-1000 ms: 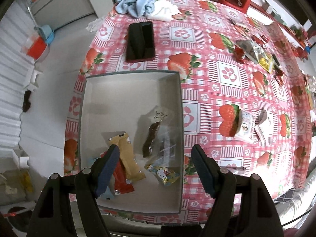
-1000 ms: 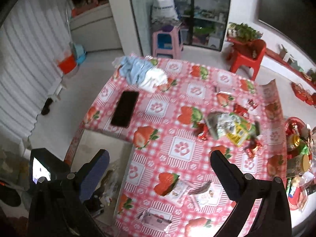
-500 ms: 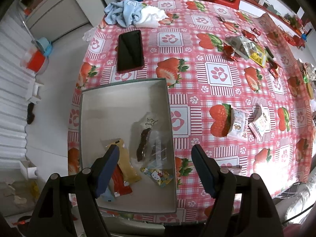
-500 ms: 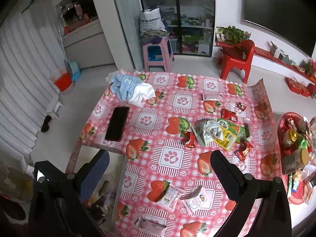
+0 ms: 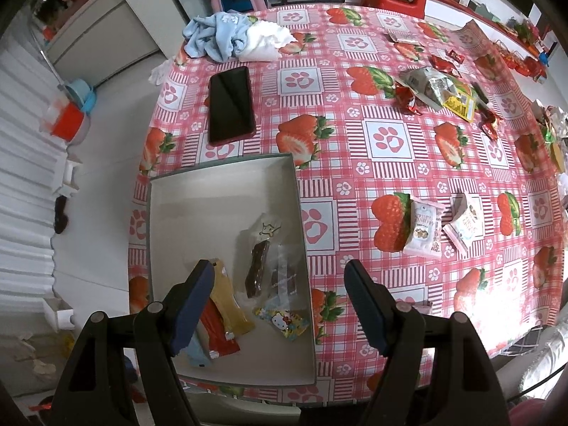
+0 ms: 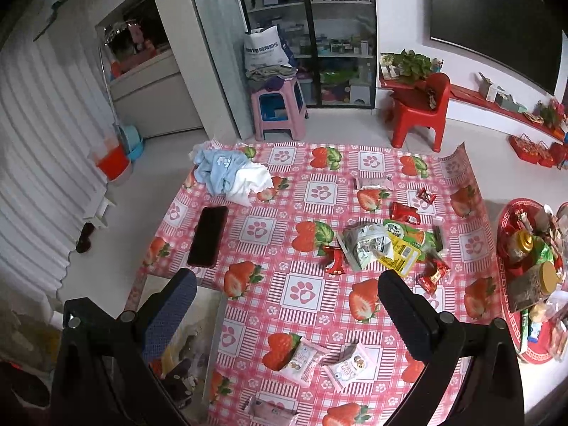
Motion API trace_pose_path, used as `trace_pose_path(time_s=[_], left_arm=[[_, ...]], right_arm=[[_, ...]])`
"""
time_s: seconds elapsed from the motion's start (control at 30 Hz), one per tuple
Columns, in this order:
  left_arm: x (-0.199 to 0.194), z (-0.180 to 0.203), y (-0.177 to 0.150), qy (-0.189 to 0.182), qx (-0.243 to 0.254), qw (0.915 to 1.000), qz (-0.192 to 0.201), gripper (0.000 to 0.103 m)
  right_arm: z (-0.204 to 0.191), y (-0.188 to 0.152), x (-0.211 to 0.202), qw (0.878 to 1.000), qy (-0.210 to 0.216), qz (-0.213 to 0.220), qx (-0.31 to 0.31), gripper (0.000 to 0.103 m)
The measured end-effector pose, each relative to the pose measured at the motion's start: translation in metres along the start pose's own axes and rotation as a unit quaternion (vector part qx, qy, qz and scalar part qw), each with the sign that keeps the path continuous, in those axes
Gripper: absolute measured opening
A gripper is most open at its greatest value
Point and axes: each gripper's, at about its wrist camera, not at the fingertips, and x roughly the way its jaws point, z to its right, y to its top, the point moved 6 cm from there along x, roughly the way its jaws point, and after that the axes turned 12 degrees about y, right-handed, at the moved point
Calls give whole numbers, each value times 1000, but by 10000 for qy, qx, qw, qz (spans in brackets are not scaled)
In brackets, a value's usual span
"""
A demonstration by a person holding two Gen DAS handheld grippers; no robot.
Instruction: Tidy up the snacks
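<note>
Your left gripper (image 5: pixel 278 298) hangs released over the grey box (image 5: pixel 227 168), nothing between its jaws. Wrapped snacks (image 5: pixel 227 301) lie at the box's near end. Your right gripper (image 6: pixel 285 305) is spread too, empty, above two white packets (image 6: pixel 301 356) on the strawberry tablecloth (image 6: pixel 301 291).

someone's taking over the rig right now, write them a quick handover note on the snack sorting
Left tongs: open, holding nothing, above the shallow grey cardboard box.
Right tongs: open, holding nothing, above the pink strawberry-print tablecloth.
Done: the box holds several snacks, among them a yellow wrapper, a red wrapper, a dark bar in clear plastic and a small cartoon-cat packet.
Left: two white snack packets lie nearest; further off, a pile of crumpled silver and yellow bags and scattered small red candies.
The black phone and bundled blue and white cloths are not snacks.
</note>
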Motion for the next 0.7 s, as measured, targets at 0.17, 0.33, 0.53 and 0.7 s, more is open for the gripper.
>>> trace_pose_path(time_s=[0.17, 0.33, 0.53, 0.7], left_arm=[[-1, 4, 0, 12, 117, 9999, 14, 79], [4, 16, -6, -75, 366, 9993, -33, 79], [21, 63, -26, -362, 1367, 9898, -180, 80], [27, 125, -58, -254, 2969, 9540, 332, 80]], right_arm=[[8, -5, 4, 9997, 59, -150, 182, 103], [51, -34, 13, 9948, -175, -522, 853, 103], [110, -106, 28, 9708, -438, -1356, 1928, 103], [138, -167, 29, 9469, -586, -1899, 2526, 103]])
